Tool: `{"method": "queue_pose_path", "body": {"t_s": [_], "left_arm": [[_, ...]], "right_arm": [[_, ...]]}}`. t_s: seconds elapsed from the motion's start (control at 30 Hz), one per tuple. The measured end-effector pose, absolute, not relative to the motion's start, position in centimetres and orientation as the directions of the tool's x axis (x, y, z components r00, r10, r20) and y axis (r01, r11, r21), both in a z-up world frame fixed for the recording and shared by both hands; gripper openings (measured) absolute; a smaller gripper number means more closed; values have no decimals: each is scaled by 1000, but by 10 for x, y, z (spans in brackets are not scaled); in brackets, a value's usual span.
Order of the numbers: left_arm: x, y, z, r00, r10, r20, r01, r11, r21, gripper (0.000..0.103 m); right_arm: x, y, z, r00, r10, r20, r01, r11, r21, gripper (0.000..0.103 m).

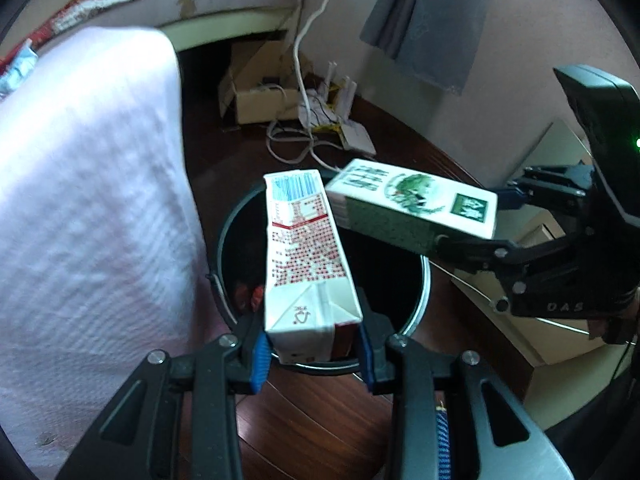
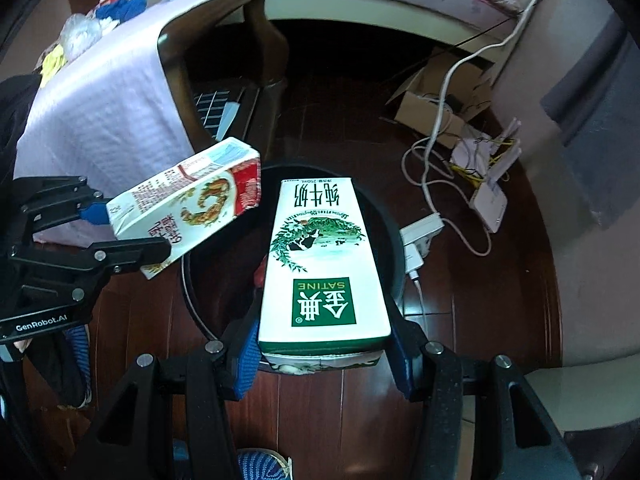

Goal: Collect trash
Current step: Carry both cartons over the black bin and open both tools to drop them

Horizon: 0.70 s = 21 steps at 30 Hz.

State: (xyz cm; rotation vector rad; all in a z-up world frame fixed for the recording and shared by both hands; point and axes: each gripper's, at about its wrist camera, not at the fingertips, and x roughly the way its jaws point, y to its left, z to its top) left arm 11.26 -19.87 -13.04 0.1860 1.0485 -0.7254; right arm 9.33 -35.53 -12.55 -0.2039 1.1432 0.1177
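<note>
Blue-padded fingers [image 1: 260,356] of the left gripper [image 1: 312,354] sit closest to its lens, jaws clamped on the folded base end of a red-and-white carton [image 1: 304,248]. Carton is a rectangular paperboard box with printed text and a barcode at the far end; it juts forward over the near rim of the black bin [image 1: 416,312].

Right gripper [image 2: 324,360], jaws closed on the base of a green-and-white milk carton [image 2: 324,264], same boxy paperboard shape, glossy, cow-and-leaves print. It also hangs over the bin's [image 2: 394,248] open mouth, from the opposite side. In the left wrist view the two cartons' far ends nearly meet above the bin; cannot tell whether they touch.

Bin: round, dark, thin pale rim, standing on dark wood plank floor [image 2: 360,420]. Inside, something red shows low down [image 1: 244,294]; rest too dark to read.

Edges and room:
- left of bin, a table draped in pale textured cloth [image 1: 88,184], cloth edge hanging just beside the rim.
- right of bin, white power strip [image 2: 420,236] on the floor touching or just beside the rim; white cable [image 2: 440,120] loops behind.
- farther back, an open cardboard box [image 1: 256,96] near the wall.
- plank floor open on the near side of the bin.
</note>
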Motion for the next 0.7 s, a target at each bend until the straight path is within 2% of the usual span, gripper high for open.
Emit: {"method": "queue_pose_path", "body": {"t_s": [0.03, 0.07, 0.1, 0.13, 0.17, 0.33, 0.7], "left_arm": [[116, -201, -134, 274, -453, -848, 621, 757, -204, 38], [118, -199, -137, 275, -449, -850, 606, 768, -209, 46], [120, -197, -139, 284, -441, -851, 589, 781, -209, 74], [120, -194, -139, 302, -436, -848, 570, 795, -205, 86], [120, -190, -138, 331, -421, -844, 551, 813, -190, 98], [121, -178, -144, 373, -370, -851, 508, 849, -146, 102], [119, -169, -140, 417, -346, -841, 489, 865, -113, 102]], "right_arm": [[95, -354, -129, 408, -14, -913, -202, 974, -105, 58], [98, -352, -132, 405, -31, -914, -200, 972, -121, 65], [100, -352, -136, 406, -68, -911, -190, 969, -157, 90], [101, -352, -138, 414, -93, -905, -187, 965, -185, 103], [101, -354, -140, 417, -105, -903, -186, 962, -198, 103], [108, -367, -145, 380, -189, -906, -132, 958, -255, 103], [104, -363, -143, 389, -210, -897, -136, 950, -281, 103]]}}
